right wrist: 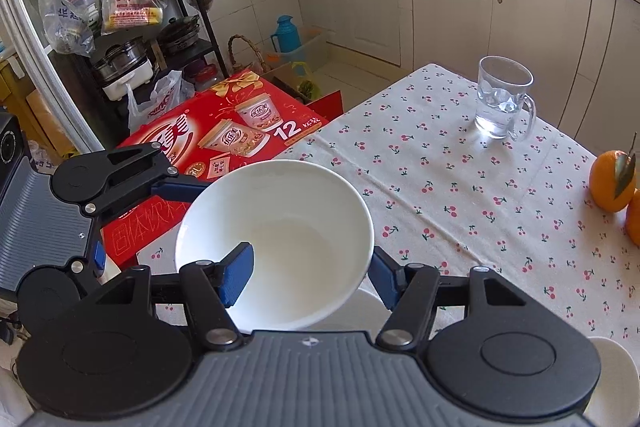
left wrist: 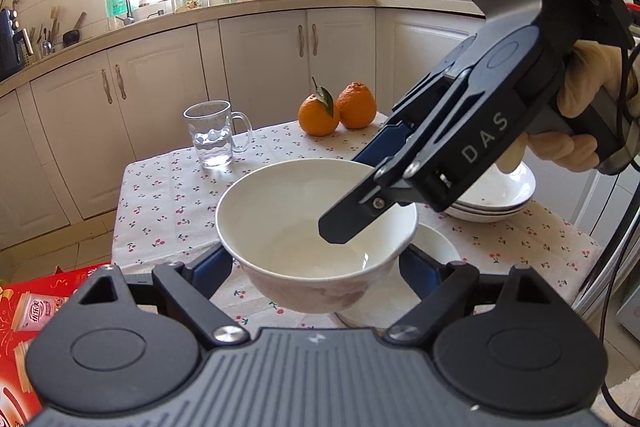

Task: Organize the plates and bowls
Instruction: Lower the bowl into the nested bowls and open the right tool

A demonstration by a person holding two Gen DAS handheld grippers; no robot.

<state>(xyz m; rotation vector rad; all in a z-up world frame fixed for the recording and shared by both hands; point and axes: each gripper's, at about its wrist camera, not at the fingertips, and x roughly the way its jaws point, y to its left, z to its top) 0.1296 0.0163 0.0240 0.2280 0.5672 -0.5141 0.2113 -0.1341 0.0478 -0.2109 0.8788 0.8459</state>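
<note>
A white bowl hangs above the cherry-print tablecloth. My left gripper has a blue pad on each side of the bowl's outer wall and looks shut on it. My right gripper straddles the bowl's rim, one finger inside and one outside; in the left wrist view it comes in from the upper right. A second white bowl sits on the table just below. A stack of white plates lies at the right.
A glass mug with some water stands at the far left of the table. Two oranges sit at the far edge. A red carton lies on the floor by the table. Kitchen cabinets run behind.
</note>
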